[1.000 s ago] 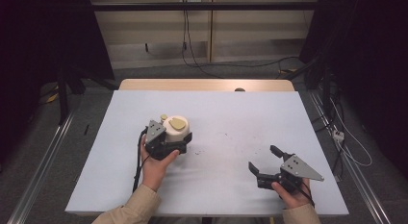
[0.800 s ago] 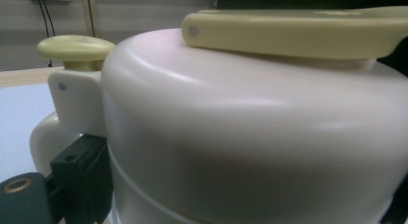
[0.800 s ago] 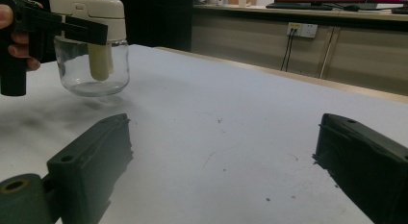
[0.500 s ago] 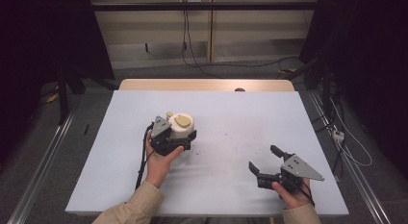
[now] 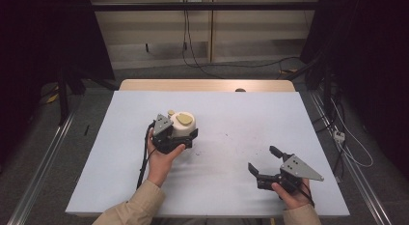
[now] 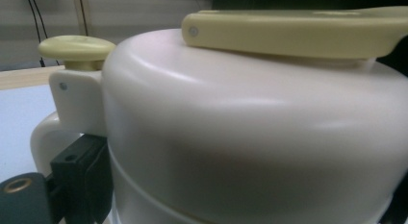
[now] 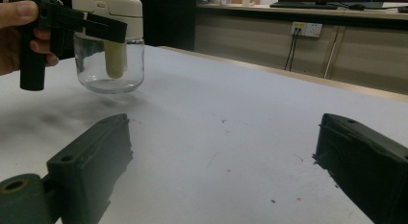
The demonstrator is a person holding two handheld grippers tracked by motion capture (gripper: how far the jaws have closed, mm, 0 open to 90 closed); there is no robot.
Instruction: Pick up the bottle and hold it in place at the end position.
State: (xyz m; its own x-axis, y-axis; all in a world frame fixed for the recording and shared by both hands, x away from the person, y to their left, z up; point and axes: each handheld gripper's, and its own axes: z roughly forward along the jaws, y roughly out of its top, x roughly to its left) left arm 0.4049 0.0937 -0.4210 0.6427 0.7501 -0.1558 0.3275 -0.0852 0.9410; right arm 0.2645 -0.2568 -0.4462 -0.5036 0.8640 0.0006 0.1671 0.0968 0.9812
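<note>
Two grippers in play. Nearest the person, the right gripper (image 5: 263,161) rests low on the white table (image 5: 231,114) w/ jaws spread wide apart, nothing btwn them; in the right gripper view only bare tabletop lies btwn its two black jaws. Ahead of it and off toward the other hand, well apart, the left gripper (image 5: 179,138) is clamped on a jar (image 5: 181,124), jaws pressed against the cream lid section on both sides. Jar has a clear glass body (image 7: 109,65) under the cream top, w/ a pale yellow flap (image 6: 298,29) and a small yellow knob (image 6: 76,48) up top. In the right gripper view the jar hangs clear of the table, shadow beneath. Left hand (image 5: 161,160) wraps the gripper handle just behind the jar.
</note>
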